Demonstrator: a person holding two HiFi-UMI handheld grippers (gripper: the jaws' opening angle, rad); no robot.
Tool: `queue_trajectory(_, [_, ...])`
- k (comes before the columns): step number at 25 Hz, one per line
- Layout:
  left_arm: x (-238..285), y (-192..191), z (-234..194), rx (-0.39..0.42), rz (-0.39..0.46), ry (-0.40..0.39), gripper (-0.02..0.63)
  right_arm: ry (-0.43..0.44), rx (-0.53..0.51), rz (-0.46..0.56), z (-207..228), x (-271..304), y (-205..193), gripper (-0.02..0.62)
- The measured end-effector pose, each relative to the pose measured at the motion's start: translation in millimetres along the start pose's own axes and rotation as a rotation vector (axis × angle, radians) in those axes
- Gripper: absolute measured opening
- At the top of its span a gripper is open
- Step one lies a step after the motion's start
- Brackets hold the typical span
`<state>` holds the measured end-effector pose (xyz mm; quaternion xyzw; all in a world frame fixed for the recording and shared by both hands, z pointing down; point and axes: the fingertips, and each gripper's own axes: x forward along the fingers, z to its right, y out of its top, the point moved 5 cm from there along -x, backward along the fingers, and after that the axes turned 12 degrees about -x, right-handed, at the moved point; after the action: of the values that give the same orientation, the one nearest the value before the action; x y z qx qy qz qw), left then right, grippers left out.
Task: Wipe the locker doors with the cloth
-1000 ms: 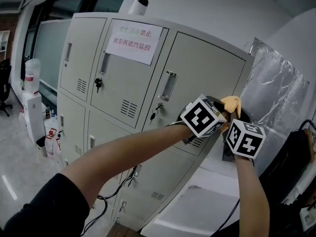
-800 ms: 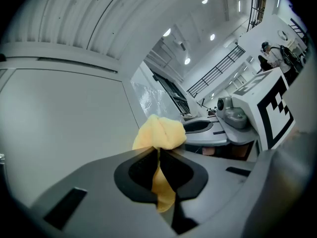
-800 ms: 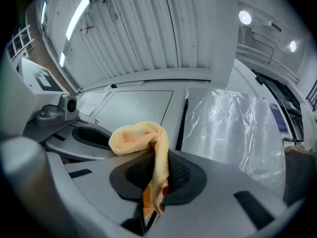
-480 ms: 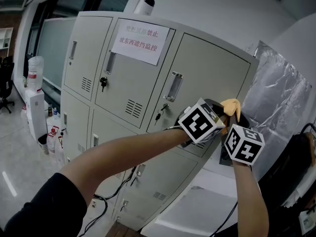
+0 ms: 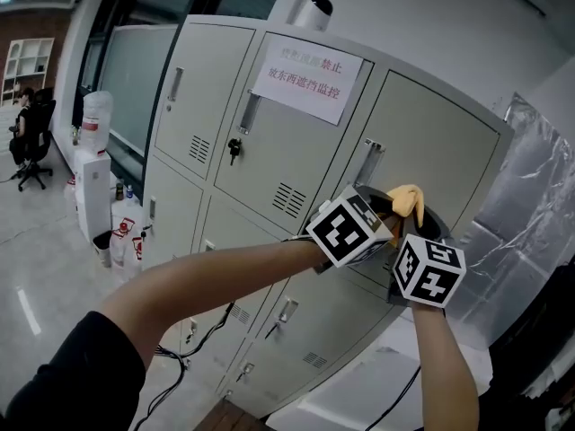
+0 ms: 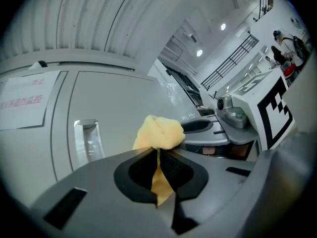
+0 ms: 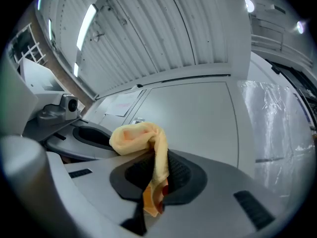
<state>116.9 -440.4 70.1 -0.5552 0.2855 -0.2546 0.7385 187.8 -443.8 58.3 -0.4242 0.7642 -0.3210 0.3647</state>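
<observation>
Both claws [image 6: 159, 155] [image 7: 157, 166] slid leftward, pinching one cloth [image 5: 409, 199].

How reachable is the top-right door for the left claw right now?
Probably yes. The left claw, shut on the cloth, points at the door with nothing between them; the right claw beside it leaves the way free.

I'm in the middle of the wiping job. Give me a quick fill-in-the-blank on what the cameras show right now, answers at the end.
1. The cloth pinched by the left gripper is ____ in colour.
2. The right gripper has its jaws ____ on that same cloth.
3. The paper sign is stuck on the ____ door in the top row of the locker.
Missing words: yellow; shut; middle.
</observation>
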Motion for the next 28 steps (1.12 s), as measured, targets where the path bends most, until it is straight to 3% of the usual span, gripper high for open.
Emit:
queue_trajectory(12, [-32.8,-37.5,-39.0,-0.033,-0.075,0.094,0.032,0.076,-0.062,-0.018,-59.0,28.3,-7.9,0.063])
queue_trajectory(28, [-21.0,-40.8,-31.2,0.003,-0.086,0.148,0.032,0.038,-0.093,-0.021,-51.9,26.4,-13.2,0.063])
